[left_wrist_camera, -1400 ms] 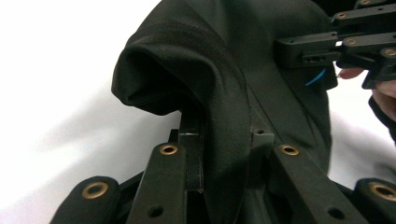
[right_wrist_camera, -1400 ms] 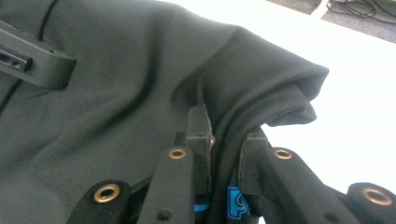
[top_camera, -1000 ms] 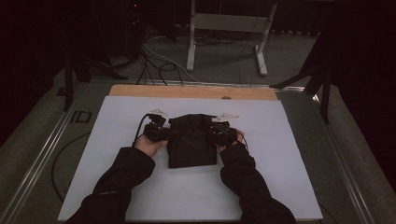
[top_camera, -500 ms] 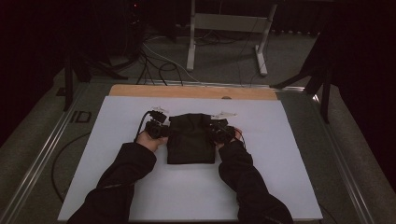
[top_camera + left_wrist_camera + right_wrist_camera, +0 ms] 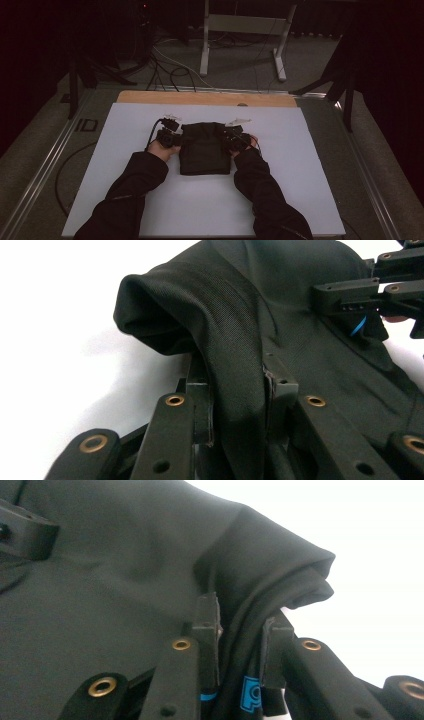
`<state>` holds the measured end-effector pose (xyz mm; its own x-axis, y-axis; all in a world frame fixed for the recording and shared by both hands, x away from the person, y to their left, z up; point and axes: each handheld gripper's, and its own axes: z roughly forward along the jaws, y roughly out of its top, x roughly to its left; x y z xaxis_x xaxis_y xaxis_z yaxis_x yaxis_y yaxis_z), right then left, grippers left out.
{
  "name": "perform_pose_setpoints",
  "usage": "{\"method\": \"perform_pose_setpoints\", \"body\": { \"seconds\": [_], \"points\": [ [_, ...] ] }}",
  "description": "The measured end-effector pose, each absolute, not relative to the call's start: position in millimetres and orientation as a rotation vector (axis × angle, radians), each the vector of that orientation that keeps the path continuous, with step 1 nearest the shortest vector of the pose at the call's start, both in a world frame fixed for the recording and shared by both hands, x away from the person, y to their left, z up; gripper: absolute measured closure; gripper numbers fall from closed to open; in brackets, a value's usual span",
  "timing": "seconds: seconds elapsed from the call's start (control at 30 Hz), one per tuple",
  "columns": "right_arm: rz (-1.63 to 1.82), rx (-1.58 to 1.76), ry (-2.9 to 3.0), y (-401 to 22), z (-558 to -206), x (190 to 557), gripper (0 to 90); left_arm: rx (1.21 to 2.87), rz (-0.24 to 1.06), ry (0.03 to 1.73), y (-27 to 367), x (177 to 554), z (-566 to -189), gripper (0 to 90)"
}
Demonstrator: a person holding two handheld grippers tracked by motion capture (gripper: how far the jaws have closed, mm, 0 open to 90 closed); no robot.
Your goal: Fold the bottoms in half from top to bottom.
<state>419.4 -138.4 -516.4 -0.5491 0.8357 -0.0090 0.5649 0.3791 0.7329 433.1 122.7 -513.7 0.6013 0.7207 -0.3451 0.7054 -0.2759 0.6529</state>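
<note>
Two grippers: working one folded cloth
Table (image 5: 300,200): white sheet lying under everything
Black garment (image 5: 204,149): lying folded mid-table, between both grippers
Left gripper (image 5: 237,405): jaws just easing apart, pads still pinching the garment's left edge fold
Right gripper (image 5: 240,650): jaws just easing apart, still gripping the layered right edge
</note>
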Motion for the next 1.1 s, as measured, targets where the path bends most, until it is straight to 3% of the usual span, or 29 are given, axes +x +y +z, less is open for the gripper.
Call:
{"method": "perform_pose_setpoints", "body": {
  "seconds": [0.17,0.37,0.7,0.77,0.83,1.1],
  "points": [
    [0.941,1.226,2.274,-145.3,-518.4,422.7,70.8,2.027,0.085,1.166,124.7,432.9,-515.0,63.1],
    [0.921,1.254,2.262,-153.4,-520.4,425.8,59.6,2.035,0.089,1.207,128.9,434.2,-517.1,50.4],
    [0.902,1.272,2.252,-158.6,-520.7,427.9,41.4,2.039,0.111,1.207,132.6,433.7,-518.1,42.1],
    [0.927,1.271,2.250,-159.8,-519.6,427.3,36.4,2.023,0.085,1.177,133.9,432.1,-517.2,38.3],
    [0.961,1.280,2.249,-160.3,-518.1,426.5,32.2,2.025,0.069,1.145,134.0,430.0,-516.0,27.1],
    [1.067,1.268,2.274,-161.6,-511.6,421.5,15.2,2.017,0.079,1.094,133.1,424.0,-510.1,14.7]
  ]
}}
